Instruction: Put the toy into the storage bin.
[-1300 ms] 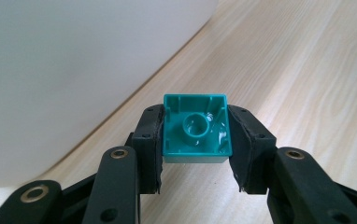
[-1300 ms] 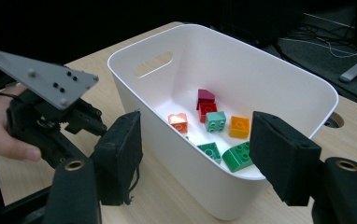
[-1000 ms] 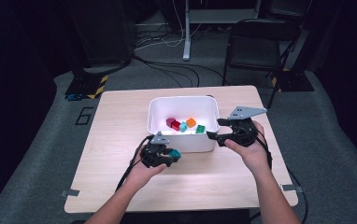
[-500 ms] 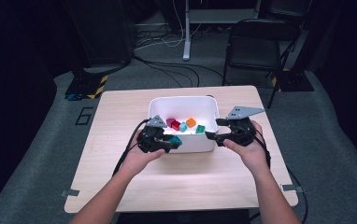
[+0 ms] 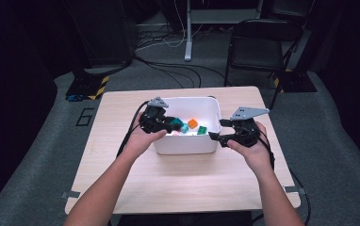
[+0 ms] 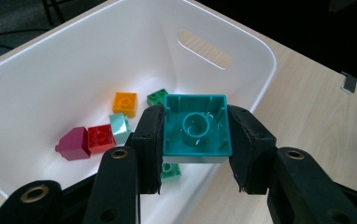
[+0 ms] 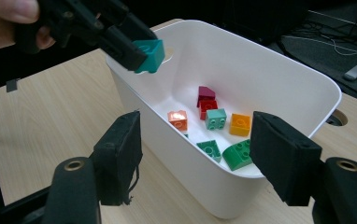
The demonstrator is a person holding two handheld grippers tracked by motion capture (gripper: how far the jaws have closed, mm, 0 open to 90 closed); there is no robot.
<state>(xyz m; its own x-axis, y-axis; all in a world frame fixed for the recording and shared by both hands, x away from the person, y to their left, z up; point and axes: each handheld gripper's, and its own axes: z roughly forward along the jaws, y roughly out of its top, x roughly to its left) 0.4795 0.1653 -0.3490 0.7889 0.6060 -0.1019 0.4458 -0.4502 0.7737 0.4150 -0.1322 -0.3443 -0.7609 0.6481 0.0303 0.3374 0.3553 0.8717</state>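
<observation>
Your left gripper point(image 6: 196, 140) clamps a teal brick point(image 6: 196, 125), square glossy plastic with its hollow underside showing, above the smooth white bin's point(image 6: 260, 56) rim. Your right gripper point(image 7: 197, 156) stands half-open, empty.

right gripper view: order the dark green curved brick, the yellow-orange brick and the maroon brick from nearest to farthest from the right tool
1. dark green curved brick: nearest, by the white bin's near wall, just ahead of the right tool.
2. yellow-orange brick: mid floor, just beyond the green one.
3. maroon brick: farthest, toward the bin's far wall, behind a red brick.
</observation>
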